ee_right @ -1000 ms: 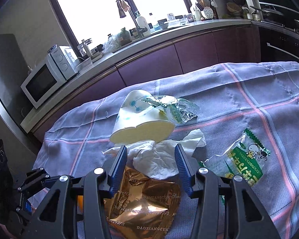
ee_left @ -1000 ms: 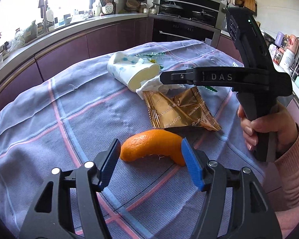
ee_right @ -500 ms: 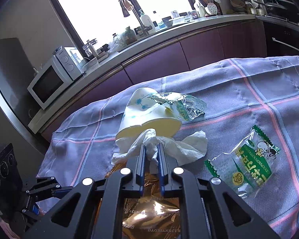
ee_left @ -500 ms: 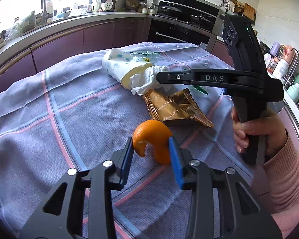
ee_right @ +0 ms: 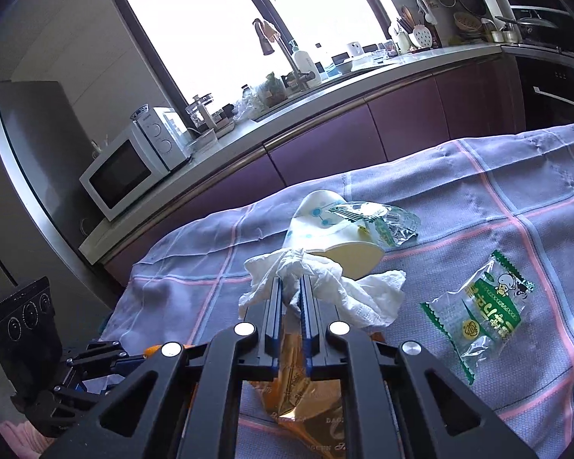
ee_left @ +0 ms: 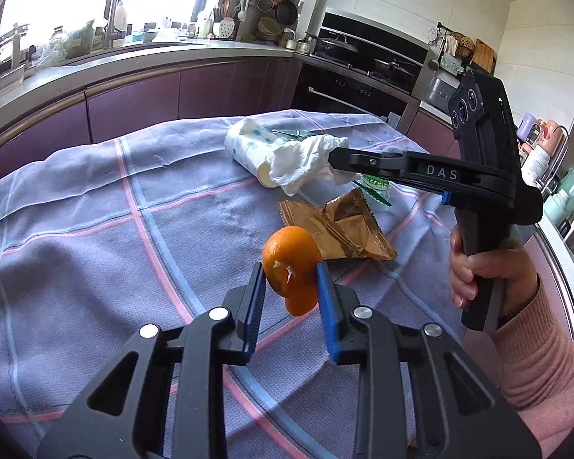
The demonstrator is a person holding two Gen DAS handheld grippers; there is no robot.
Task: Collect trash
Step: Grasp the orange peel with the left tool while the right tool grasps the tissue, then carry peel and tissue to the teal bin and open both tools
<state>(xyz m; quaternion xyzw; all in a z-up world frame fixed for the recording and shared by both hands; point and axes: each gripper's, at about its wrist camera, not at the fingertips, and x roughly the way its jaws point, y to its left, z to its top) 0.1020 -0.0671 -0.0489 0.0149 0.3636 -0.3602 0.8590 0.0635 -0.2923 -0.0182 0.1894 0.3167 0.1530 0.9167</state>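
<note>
Orange peel [ee_left: 291, 267] sits low at centre frame, your left hand-held gripper [ee_left: 291, 287] closing on it, pads pressing both sides. Your right hand-held gripper [ee_right: 290, 287] is clamped narrow on the crumpled white tissue [ee_right: 325, 287], mid-frame before the tipped paper cup [ee_right: 325, 225].

The left gripper [ee_left: 291, 273] is closing, its pads pressing a peel. The right gripper [ee_right: 291, 287], gripped by a hand [ee_left: 490, 273], is pinched tight on tissue.

gold wrapper [ee_right: 306, 409] half behind hand-held gripper arms, sleeve [ee_left: 547, 363] cut by edge
</note>
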